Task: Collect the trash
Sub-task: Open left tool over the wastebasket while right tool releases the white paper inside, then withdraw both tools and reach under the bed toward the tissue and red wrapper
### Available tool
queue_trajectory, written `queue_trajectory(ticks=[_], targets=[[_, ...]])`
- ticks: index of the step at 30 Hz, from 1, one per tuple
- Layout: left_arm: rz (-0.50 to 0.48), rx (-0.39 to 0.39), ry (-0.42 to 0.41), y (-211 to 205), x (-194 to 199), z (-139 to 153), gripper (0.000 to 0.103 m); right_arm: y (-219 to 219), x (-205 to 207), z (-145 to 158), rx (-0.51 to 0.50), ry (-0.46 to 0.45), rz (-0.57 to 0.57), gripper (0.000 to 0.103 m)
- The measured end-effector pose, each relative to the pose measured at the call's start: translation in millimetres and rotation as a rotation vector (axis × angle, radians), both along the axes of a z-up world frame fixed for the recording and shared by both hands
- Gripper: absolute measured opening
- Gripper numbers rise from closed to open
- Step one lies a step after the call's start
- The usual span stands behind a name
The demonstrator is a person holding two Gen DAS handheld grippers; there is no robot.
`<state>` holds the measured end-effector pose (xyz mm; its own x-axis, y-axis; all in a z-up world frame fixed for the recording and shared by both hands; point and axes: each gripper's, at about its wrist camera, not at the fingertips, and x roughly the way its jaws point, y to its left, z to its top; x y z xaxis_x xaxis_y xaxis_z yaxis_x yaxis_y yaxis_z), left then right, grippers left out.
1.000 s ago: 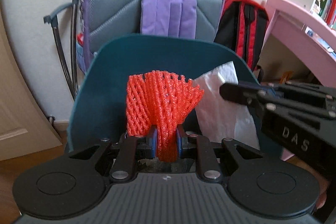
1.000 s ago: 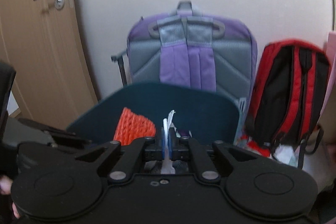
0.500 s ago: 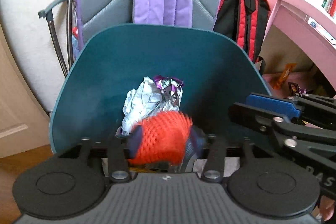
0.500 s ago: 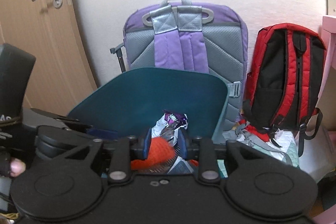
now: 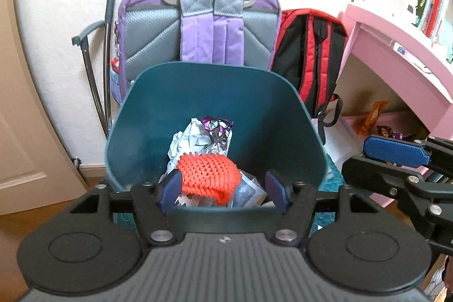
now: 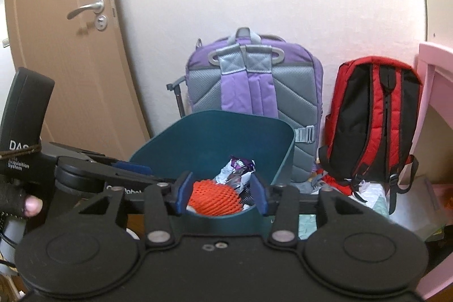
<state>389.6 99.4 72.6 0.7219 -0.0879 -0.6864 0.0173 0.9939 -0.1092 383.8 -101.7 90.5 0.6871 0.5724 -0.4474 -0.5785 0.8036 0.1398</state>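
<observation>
A dark teal bin (image 5: 141,120) stands on the floor, also in the right wrist view (image 6: 283,132). Inside lies a red foam net (image 5: 209,174), also in the right wrist view (image 6: 215,197), on crumpled silver and purple wrappers (image 5: 203,137). My left gripper (image 5: 223,188) is open and empty just above the bin's near rim. My right gripper (image 6: 220,197) is open and empty at the near rim too; it shows at the right of the left wrist view (image 5: 396,157).
A purple-grey backpack (image 5: 203,24) and a red-black backpack (image 5: 308,53) lean on the wall behind the bin. A pink desk (image 5: 396,61) stands right with wrappers (image 5: 376,115) under it. A wooden door (image 6: 62,47) is at left. A metal frame (image 5: 102,61) stands by the purple backpack.
My left gripper opened and let go of the red net, which dropped into the bin. My right gripper opened and released the white scrap. Both grippers pulled back and up.
</observation>
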Motion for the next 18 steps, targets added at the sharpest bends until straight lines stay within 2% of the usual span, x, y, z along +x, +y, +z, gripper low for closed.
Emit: queue_trajectory(ticks=[7, 9, 16, 18], targets=[[-0.017, -0.007, -0.046, -8.0, -42.6, 25.0, 0.066, -10.0, -37.2, 16.8, 0.01, -0.026, 0.024, 0.05], [-0.021, -0.002, -0.061, -10.6, -55.5, 30.7, 0.074, -12.5, -47.9, 20.4, 0.011, -0.031, 0.036, 0.05], [-0.048, 0.002, -0.086, -19.1, -98.2, 39.8, 0.075, -21.3, -83.8, 25.8, 0.014, -0.041, 0.073, 0.051], [-0.054, 0.001, -0.088, -20.1, -109.3, 39.5, 0.08, -23.9, -92.3, 24.5, 0.017, -0.038, 0.081, 0.051]])
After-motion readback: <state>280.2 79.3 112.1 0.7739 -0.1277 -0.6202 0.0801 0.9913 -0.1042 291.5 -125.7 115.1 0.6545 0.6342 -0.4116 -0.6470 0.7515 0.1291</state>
